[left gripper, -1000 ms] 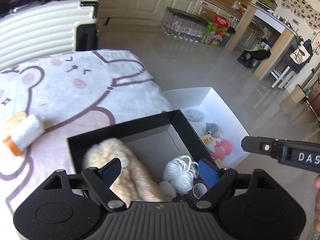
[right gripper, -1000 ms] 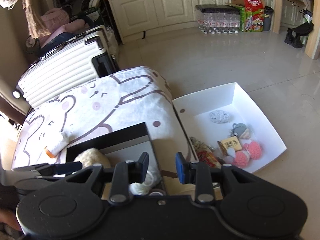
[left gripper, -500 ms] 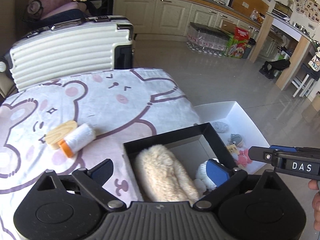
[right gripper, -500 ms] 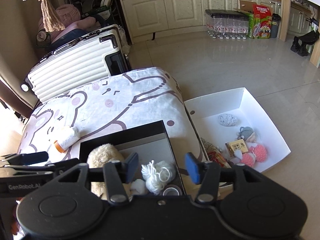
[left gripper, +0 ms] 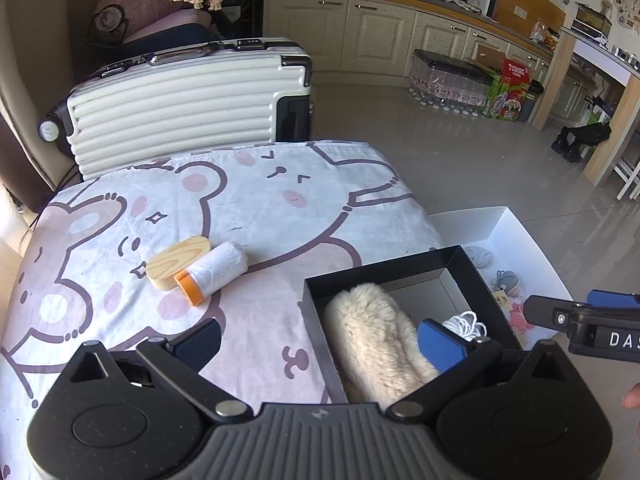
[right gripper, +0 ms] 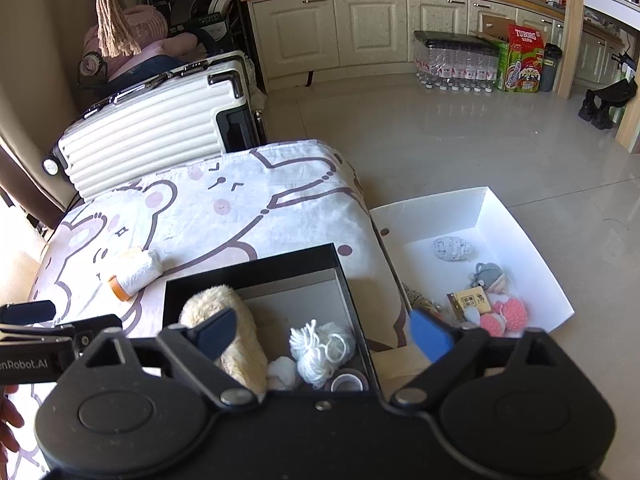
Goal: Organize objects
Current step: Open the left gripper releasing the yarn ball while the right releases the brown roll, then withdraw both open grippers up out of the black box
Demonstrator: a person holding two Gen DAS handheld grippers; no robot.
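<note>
Between picks. Both left gripper and right gripper wide apart, empty, above black box. White roll and wooden block loose on tabletop. Next: left reach, straddle roll, close.

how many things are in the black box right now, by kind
fluffy cream plush: 1
white yarn bundle: 1
small white pom-pom: 1
tape roll: 1
total in the black box: 4
</note>
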